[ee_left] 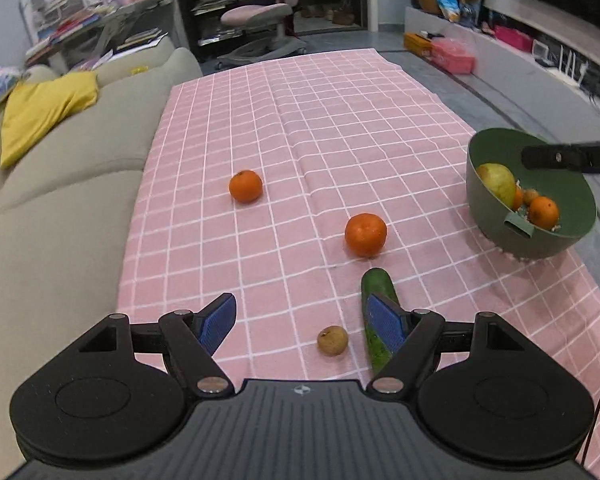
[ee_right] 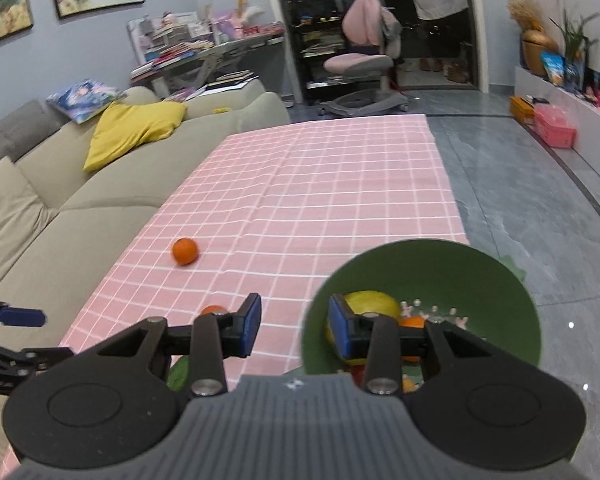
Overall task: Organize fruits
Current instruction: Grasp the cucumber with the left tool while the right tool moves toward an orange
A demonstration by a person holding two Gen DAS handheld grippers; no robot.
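Two round oranges with dimpled, glossy skin sit loose on the counter (ee_left: 220, 128), which is covered by a pink cloth ruled in thin white squares and creased by a long fold down its middle: the far orange (ee_left: 246, 186) lies toward 11 o'clock in the left wrist view, and the near orange (ee_left: 365, 235) lies at about 1 o'clock, well apart from the first. Just below the near orange a long, dark green cucumber (ee_left: 374, 320) with a mottled, shiny rind lies lengthwise, and beside its lower half rests a small, rough, tan-brown fruit (ee_left: 332, 340), close to it though whether they touch cannot be told. At 3 o'clock a deep, smooth, matte green bowl (ee_left: 496, 148) with a slotted tab on its rim holds a yellow-green pear (ee_left: 498, 184) and at least one more orange. The left hand-held gripper (ee_left: 302, 324) hovers low over the cloth, level and pointing forward, its ribbed blue pads spread wide and holding nothing; its right pad overlaps the cucumber in the picture, and the small brown fruit shows between the two pads. The right hand-held gripper (ee_right: 294, 326) is held above the bowl's near-left rim, also level, its blue pads parted and empty, one pad over the cloth and the other over the bowl's inside.
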